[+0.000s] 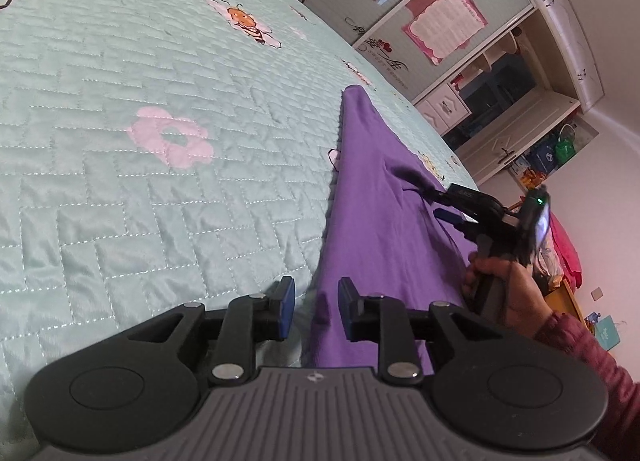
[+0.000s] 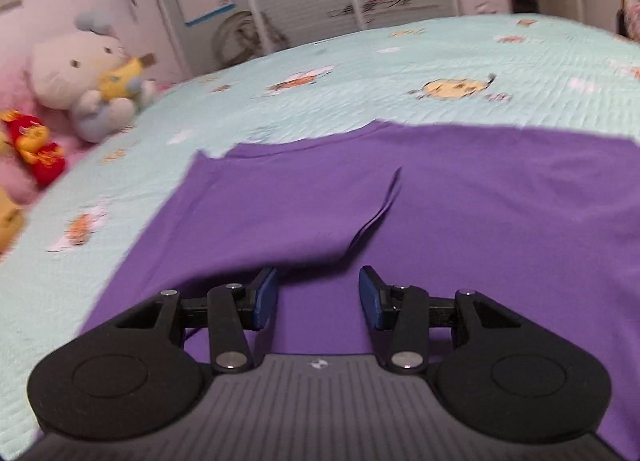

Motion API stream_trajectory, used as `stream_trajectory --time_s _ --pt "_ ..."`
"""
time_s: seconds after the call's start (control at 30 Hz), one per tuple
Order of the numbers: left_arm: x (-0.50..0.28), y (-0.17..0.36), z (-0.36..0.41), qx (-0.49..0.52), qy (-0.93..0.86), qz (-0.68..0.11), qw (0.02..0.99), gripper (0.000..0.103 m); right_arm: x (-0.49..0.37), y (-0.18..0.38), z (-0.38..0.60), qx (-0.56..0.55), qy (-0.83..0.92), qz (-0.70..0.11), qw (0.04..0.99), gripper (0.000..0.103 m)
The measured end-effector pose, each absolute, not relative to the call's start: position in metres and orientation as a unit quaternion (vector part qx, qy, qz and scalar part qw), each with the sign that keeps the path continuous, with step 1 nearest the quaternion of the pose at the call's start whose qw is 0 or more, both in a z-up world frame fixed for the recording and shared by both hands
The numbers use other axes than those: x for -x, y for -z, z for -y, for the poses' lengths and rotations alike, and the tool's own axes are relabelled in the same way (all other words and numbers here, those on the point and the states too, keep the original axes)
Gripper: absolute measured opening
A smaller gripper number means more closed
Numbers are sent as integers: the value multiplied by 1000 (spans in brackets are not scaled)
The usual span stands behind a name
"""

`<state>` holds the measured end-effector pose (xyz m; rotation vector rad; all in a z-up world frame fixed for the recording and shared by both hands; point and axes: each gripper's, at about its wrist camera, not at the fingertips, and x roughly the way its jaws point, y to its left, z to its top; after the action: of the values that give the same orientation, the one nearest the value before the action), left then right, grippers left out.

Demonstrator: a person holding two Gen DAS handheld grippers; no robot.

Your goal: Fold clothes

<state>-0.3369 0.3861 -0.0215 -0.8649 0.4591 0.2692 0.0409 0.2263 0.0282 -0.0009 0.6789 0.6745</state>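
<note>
A purple garment (image 1: 372, 197) lies flat on the mint quilted bedspread (image 1: 120, 101), stretching away as a long narrow strip in the left wrist view. My left gripper (image 1: 317, 309) is open at its near end, and a raised bit of the purple edge stands between the blue pads (image 1: 286, 307). In the right wrist view the garment (image 2: 480, 201) spreads wide, with a folded flap (image 2: 380, 213) across its middle. My right gripper (image 2: 318, 297) hovers open just above the cloth, nothing between its fingers. The left wrist view also shows that right gripper (image 1: 438, 207) over the garment's right side, held by a hand (image 1: 504, 285).
A white plush cat (image 2: 84, 77) and red-and-yellow toys (image 2: 36, 145) sit at the bed's far left. Wardrobe doors with pink posters (image 1: 444, 25) stand beyond the bed. The bedspread (image 2: 360, 81) stretches bare past the garment.
</note>
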Motion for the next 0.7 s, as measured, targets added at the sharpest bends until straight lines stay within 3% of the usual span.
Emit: stream_trajectory --time_s 0.13,0.43,0.7 --pt "337 23 -388 418 -124 -219 873 26 -43 -31 -247 68 -320 -290 900 48" --pt "337 24 -388 414 -123 -219 875 27 -67 -32 -246 1 -333 -324 885 57" --pt "337 24 -386 412 -123 -219 876 27 -64 -26 -256 4 -336 -318 887 57"
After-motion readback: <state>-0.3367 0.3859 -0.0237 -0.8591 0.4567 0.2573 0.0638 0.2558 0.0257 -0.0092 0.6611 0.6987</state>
